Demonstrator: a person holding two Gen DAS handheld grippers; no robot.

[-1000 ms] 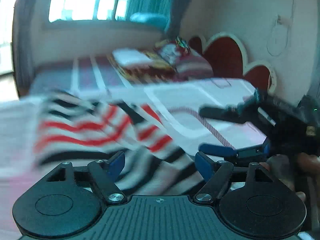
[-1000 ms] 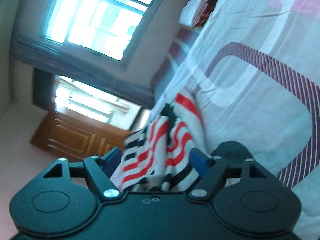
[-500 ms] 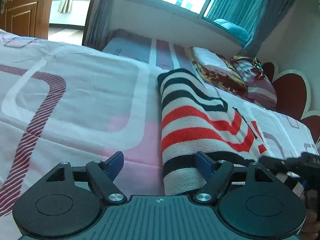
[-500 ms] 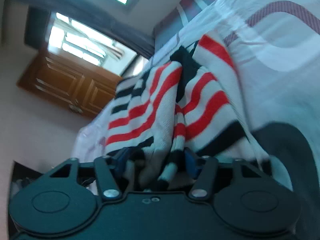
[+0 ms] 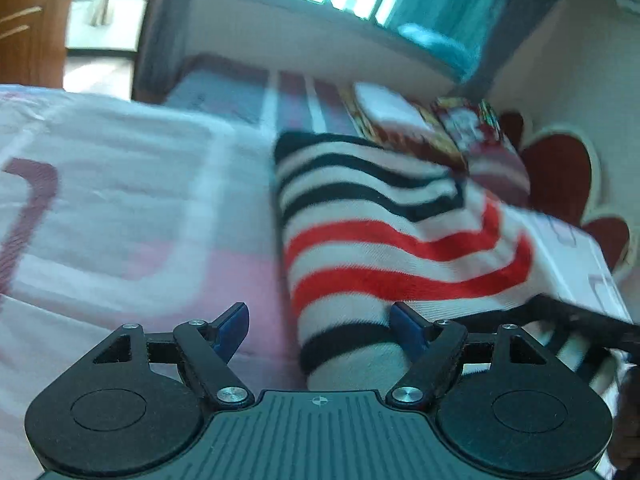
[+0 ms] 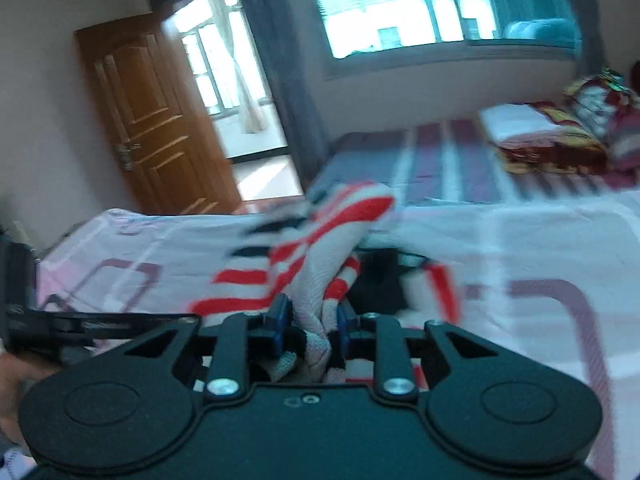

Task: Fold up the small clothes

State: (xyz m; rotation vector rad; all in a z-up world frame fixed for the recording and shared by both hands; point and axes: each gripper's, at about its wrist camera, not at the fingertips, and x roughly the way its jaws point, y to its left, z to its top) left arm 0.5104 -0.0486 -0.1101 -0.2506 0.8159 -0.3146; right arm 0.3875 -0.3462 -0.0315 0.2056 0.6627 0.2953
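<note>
- Your right gripper (image 6: 310, 320) is closing on a bunched edge of the striped sweater (image 5: 384, 248); the cloth sits between its blue pads (image 6: 280, 316), and they already look to be pinching it, likely so you can lift that edge for a fold.
- Your left gripper (image 5: 316, 320) is spread wide and grasps nothing. The sweater's near end lies between its fingers, close to the right one, which suggests you are lining up a second hold.
- The sweater rests on the pink and white bedsheet (image 5: 120, 208), in the middle of the bed, partly raised on your right side.
- It is a knit with white, red and black stripes, lying smooth in the left view, crumpled in the right.
- Both views are blurred, so finer detail is lost.
</note>
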